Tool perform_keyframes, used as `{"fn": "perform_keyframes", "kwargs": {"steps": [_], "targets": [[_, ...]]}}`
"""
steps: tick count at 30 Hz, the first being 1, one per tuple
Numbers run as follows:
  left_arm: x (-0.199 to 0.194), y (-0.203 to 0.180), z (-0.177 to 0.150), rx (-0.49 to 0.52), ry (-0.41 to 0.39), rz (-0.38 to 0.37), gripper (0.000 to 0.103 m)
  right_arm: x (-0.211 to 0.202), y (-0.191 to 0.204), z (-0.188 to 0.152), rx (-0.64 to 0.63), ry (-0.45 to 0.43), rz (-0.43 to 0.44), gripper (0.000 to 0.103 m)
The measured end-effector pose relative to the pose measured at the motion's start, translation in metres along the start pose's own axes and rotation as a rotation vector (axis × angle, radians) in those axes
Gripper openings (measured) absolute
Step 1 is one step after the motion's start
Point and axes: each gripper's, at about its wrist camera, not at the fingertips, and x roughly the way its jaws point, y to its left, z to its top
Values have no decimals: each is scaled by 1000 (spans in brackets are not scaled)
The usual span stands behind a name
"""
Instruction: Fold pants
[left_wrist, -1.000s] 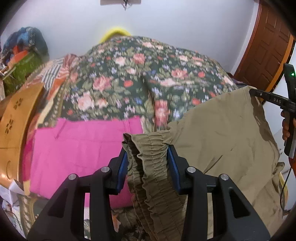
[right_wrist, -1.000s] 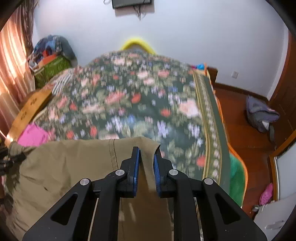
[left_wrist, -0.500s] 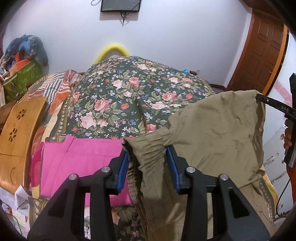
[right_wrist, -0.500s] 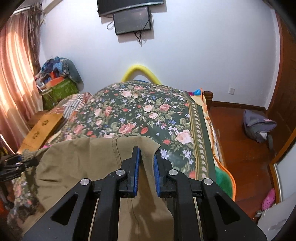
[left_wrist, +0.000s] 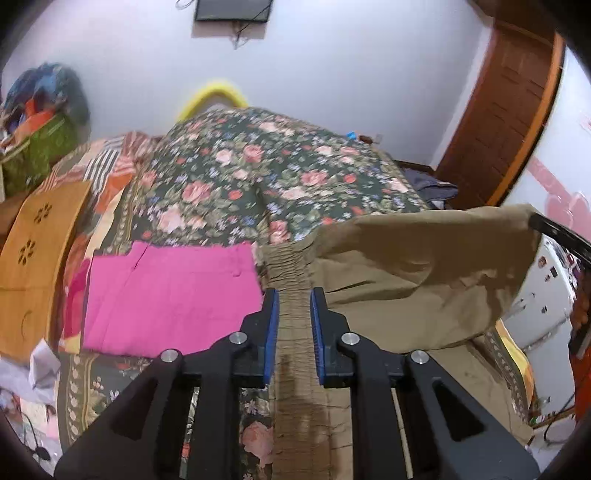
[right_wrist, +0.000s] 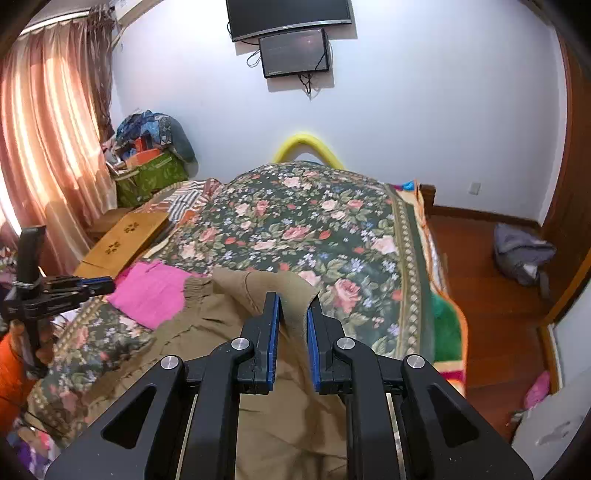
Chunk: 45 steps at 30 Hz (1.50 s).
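Note:
Khaki pants (left_wrist: 424, 266) hang stretched between my two grippers above the floral bed (left_wrist: 258, 177). In the left wrist view my left gripper (left_wrist: 293, 295) has the gathered elastic waistband (left_wrist: 291, 266) pinched between its blue pads, and the jaws are still closing on it. The right gripper's black finger (left_wrist: 554, 229) holds the far corner at the right edge. In the right wrist view my right gripper (right_wrist: 293, 299) is shut on a fold of the pants (right_wrist: 229, 317). The left gripper (right_wrist: 105, 284) shows at the left edge there.
A folded pink garment (left_wrist: 170, 295) lies on the bed, left of the pants. A wooden board (left_wrist: 37, 243) and piled bags (right_wrist: 155, 147) sit beyond it by the curtain. Right of the bed are a wooden floor (right_wrist: 491, 295), a grey bag (right_wrist: 521, 251) and a door.
Both grippers have risen and the pants have lifted off the bed, pulled tauter between them. The left jaws have narrowed on the waistband. The right grip looks the same.

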Motion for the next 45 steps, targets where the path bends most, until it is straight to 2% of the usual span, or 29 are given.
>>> {"fn": "perform_keyframes", "kwargs": {"steps": [2, 3, 4, 7, 15, 18, 22, 24, 25, 26, 28, 31, 39, 41, 43, 45], "targets": [[12, 7, 3, -11, 15, 24, 36, 3, -5, -1, 17, -4, 5, 13], [22, 11, 6, -15, 20, 40, 47, 6, -7, -1, 25, -6, 7, 13], [31, 15, 9, -18, 25, 49, 52, 8, -10, 0, 33, -7, 8, 13], [63, 23, 17, -23, 55, 54, 57, 8, -15, -5, 46, -12, 11, 13], [156, 33, 36, -48, 161, -20, 57, 31, -46, -18, 88, 12, -14, 13], [180, 35, 41, -61, 193, -47, 43, 48, -60, -24, 116, 39, -22, 13], [195, 35, 46, -50, 192, -96, 42, 64, -70, -33, 139, 74, -23, 13], [198, 30, 46, -13, 189, -80, 38, 72, -74, -38, 144, 92, -24, 13], [198, 27, 46, 1, 190, -71, 30, 74, -75, -40, 146, 96, -24, 13], [196, 25, 45, 9, 185, -63, 29, 76, -76, -42, 152, 100, -22, 13], [189, 21, 45, 23, 164, -31, 21, 76, -78, -43, 166, 103, -17, 13], [173, 17, 48, 30, 134, -32, 14, 68, -77, -42, 166, 96, -14, 13], [108, -7, 48, 90, 62, -27, 9, 28, -58, -31, 142, 46, -2, 13], [86, -12, 45, 96, 40, -40, 7, 12, -53, -29, 141, 27, 0, 10], [61, -16, 41, 100, 17, -54, 0, -1, -48, -29, 139, 16, 3, 10], [43, -18, 36, 101, 2, -75, 0, -17, -42, -30, 134, -4, 4, 10]]}}
